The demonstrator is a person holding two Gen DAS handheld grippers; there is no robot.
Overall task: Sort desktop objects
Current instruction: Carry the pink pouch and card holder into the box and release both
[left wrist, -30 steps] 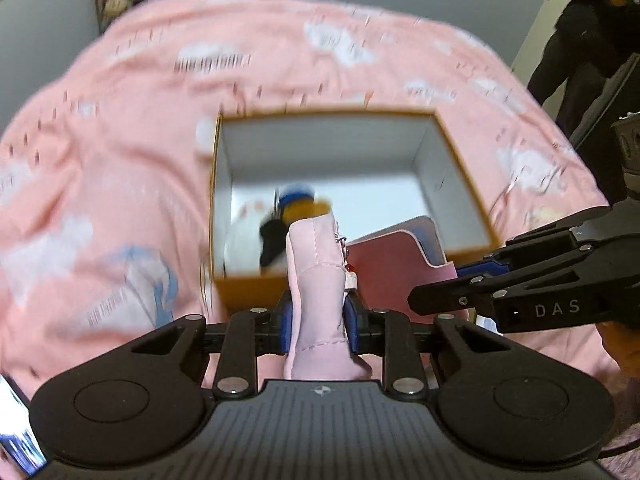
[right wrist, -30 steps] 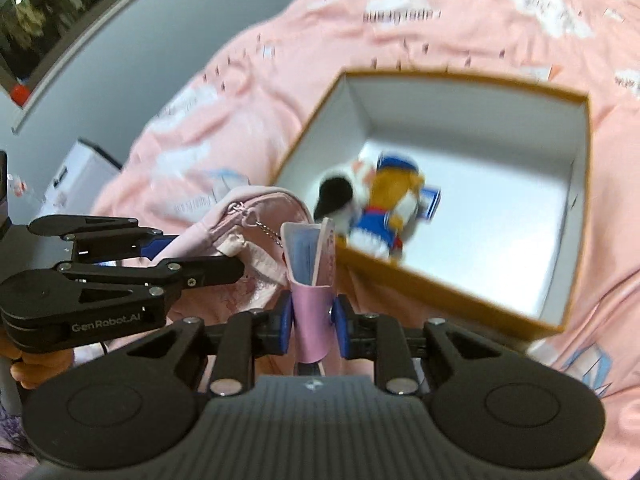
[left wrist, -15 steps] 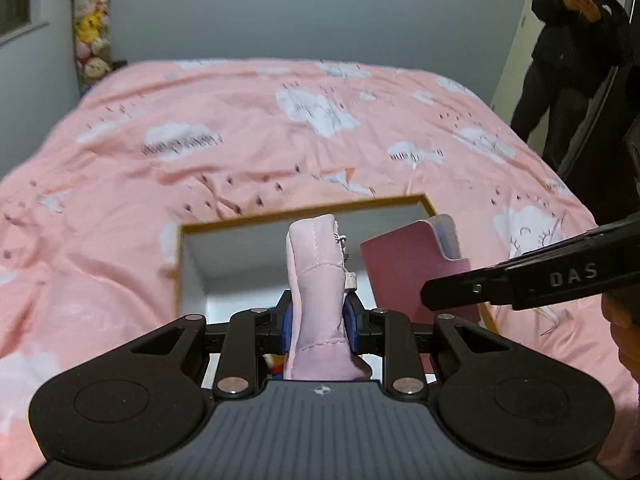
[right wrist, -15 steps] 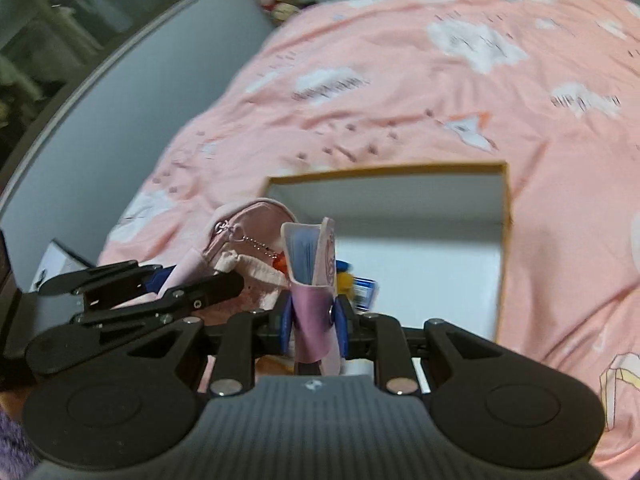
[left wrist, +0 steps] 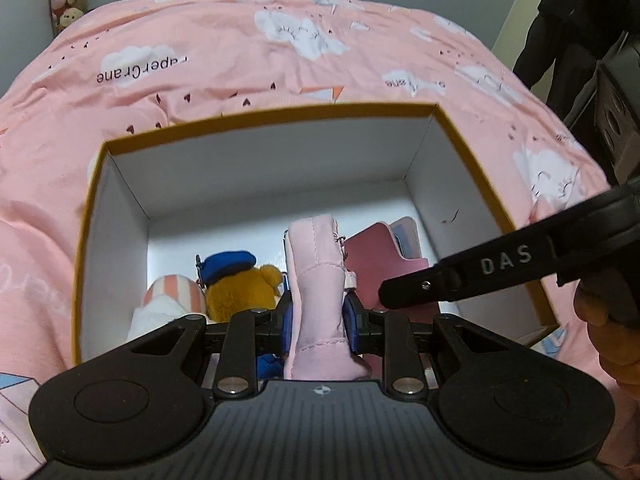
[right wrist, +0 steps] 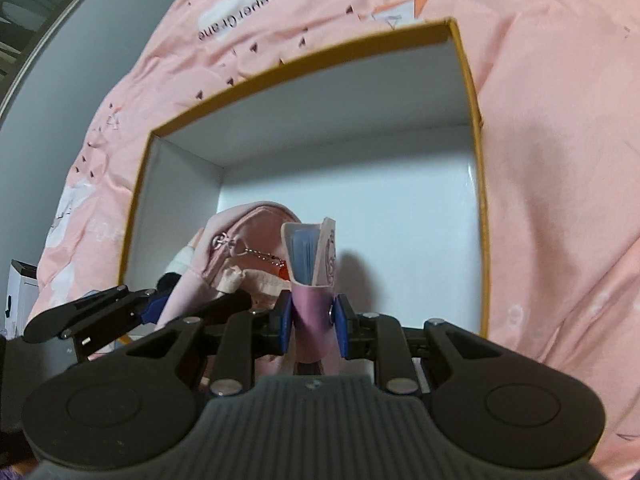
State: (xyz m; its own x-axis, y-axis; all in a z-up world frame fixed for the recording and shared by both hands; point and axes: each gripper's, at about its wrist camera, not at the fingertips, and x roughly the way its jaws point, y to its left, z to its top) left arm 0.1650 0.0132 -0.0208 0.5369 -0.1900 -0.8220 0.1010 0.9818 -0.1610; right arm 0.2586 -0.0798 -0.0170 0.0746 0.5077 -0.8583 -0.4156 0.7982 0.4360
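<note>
We hold the left gripper [left wrist: 318, 316] clenched on a pink pouch [left wrist: 318, 280], which stands upright between the blue pads above the open box [left wrist: 280, 120] on the pink bedspread [left wrist: 240, 52]. Our right gripper [right wrist: 312, 320] grips a card holder [right wrist: 314, 264] just beside the pouch, also over the box. Inside the box, at its near left, lie a plush bear [left wrist: 240, 284] in a blue cap and a striped plush [left wrist: 172, 300].
</note>
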